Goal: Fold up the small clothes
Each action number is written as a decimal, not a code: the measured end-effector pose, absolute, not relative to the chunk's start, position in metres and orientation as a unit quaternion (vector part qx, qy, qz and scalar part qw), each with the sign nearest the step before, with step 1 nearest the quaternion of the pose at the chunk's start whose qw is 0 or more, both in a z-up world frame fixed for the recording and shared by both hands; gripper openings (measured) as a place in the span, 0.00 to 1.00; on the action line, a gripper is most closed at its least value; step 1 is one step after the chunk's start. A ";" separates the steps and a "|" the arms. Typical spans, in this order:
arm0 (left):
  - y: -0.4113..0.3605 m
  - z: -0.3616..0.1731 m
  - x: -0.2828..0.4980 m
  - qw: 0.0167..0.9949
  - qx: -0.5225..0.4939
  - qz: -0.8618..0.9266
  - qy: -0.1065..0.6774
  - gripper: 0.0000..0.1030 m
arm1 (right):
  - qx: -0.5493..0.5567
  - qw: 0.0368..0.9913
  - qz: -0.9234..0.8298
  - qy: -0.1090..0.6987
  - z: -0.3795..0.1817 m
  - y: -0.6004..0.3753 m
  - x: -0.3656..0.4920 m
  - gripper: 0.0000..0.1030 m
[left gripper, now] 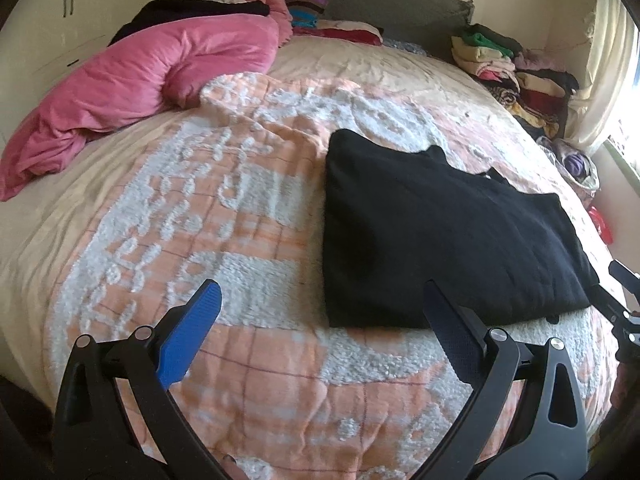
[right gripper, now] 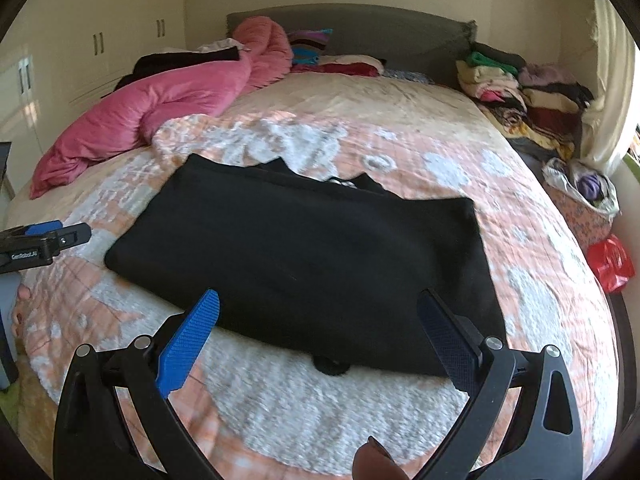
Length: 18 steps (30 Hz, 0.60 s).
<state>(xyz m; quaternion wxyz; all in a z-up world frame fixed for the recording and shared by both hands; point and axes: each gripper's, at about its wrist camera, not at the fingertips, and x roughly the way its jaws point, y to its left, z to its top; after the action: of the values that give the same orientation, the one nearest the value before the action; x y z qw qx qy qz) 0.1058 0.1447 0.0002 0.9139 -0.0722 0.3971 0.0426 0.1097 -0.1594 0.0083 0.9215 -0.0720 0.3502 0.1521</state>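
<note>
A black garment (left gripper: 436,232) lies folded into a flat rectangle on the peach and white blanket (left gripper: 240,208); it also shows in the right wrist view (right gripper: 304,264). My left gripper (left gripper: 320,300) is open and empty, above the blanket at the garment's near left corner. My right gripper (right gripper: 318,304) is open and empty, just above the garment's near edge. The left gripper shows at the left edge of the right wrist view (right gripper: 60,234). The right gripper shows at the right edge of the left wrist view (left gripper: 622,300); its jaws are hidden there.
A pink duvet (left gripper: 148,80) lies bunched at the bed's far left. Stacks of folded clothes (left gripper: 508,68) sit at the far right by the grey headboard (left gripper: 380,4). A bag of clothes (right gripper: 584,196) and a red bag (right gripper: 610,262) stand beside the bed on the right.
</note>
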 end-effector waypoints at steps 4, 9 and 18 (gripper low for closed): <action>0.152 0.004 0.104 0.916 -0.071 0.054 0.391 0.91 | -0.079 0.919 0.171 0.346 0.012 -0.141 0.112 0.96; 0.163 0.006 0.104 0.917 -0.074 0.067 0.387 0.91 | -0.093 0.915 0.192 0.343 0.012 -0.117 0.114 0.96; 0.178 0.008 0.106 0.916 -0.077 0.091 0.382 0.91 | -0.115 0.906 0.220 0.342 0.007 -0.084 0.113 0.96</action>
<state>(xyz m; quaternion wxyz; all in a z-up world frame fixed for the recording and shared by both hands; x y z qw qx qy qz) 0.1061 0.1780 0.0082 0.9164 -0.0770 0.3821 0.0909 0.1135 -0.0836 0.0070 0.9061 -0.1154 0.3425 0.2202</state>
